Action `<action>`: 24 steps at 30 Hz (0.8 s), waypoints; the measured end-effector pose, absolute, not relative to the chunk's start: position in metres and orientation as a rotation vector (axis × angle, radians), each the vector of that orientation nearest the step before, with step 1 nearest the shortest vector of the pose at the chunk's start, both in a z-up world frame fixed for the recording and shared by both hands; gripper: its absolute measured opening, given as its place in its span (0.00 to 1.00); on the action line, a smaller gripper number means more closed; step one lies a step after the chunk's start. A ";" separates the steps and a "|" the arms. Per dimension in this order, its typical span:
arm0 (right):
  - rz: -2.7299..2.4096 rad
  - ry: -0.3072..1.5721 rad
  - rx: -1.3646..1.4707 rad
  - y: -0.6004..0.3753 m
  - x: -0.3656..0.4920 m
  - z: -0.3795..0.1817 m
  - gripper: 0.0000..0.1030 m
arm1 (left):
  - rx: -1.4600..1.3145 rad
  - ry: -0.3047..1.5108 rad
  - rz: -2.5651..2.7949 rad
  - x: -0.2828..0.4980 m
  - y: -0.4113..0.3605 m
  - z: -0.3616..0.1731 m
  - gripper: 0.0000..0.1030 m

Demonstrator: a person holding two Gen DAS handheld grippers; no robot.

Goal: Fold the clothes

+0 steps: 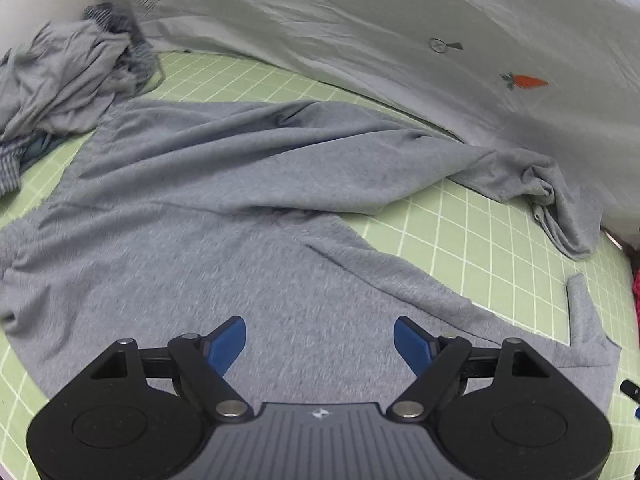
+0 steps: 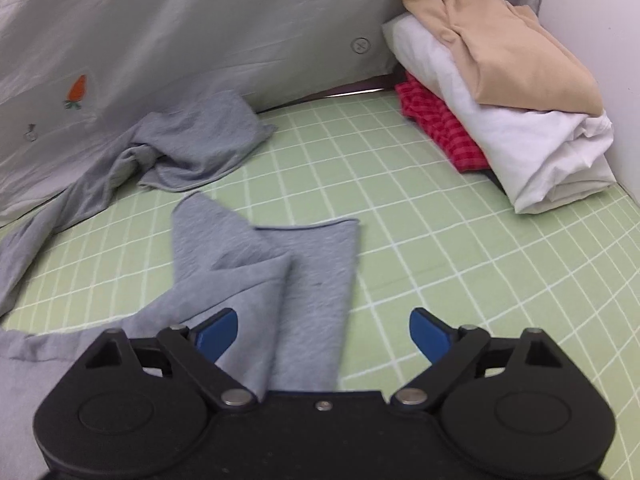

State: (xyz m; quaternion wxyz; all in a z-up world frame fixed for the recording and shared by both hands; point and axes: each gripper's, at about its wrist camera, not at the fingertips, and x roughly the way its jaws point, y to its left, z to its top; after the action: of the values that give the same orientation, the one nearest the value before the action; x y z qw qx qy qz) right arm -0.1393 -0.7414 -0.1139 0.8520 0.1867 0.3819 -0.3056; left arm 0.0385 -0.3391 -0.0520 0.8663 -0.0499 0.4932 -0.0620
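A grey long-sleeved shirt (image 1: 208,208) lies spread on the green checked mat (image 1: 480,232). My left gripper (image 1: 320,340) hovers open over the shirt's body, blue pads wide apart with nothing between them. One sleeve (image 1: 520,176) runs to the back right and ends crumpled against the hanging sheet. In the right wrist view, the near sleeve (image 2: 296,276) lies folded back on itself beneath my right gripper (image 2: 324,330), which is open and holds nothing. The far sleeve (image 2: 192,148) shows bunched at the back left.
A pale grey sheet with carrot prints (image 1: 440,40) hangs along the back. A heap of crumpled grey clothes (image 1: 68,76) sits at the back left. A stack of folded clothes, tan, white and red (image 2: 504,92), stands at the right by a white wall.
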 end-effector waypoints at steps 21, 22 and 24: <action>-0.750 0.759 0.217 -0.773 -0.183 -0.154 0.00 | 0.092 0.998 -0.305 0.052 -0.432 -0.028 0.80; -0.797 0.765 0.222 -0.777 -0.198 -0.156 0.00 | 0.091 0.996 -0.304 0.050 -0.430 -0.027 0.80; -0.890 0.778 0.237 -0.784 -0.227 -0.158 0.00 | 0.087 0.991 -0.303 0.045 -0.427 -0.025 0.80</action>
State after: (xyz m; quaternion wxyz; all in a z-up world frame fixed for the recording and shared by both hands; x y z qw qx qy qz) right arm -0.2273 -0.7836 -0.1579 0.8238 0.1116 0.3659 -0.4183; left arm 0.0448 -0.4275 -0.0249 0.8677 0.0416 0.4736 -0.1448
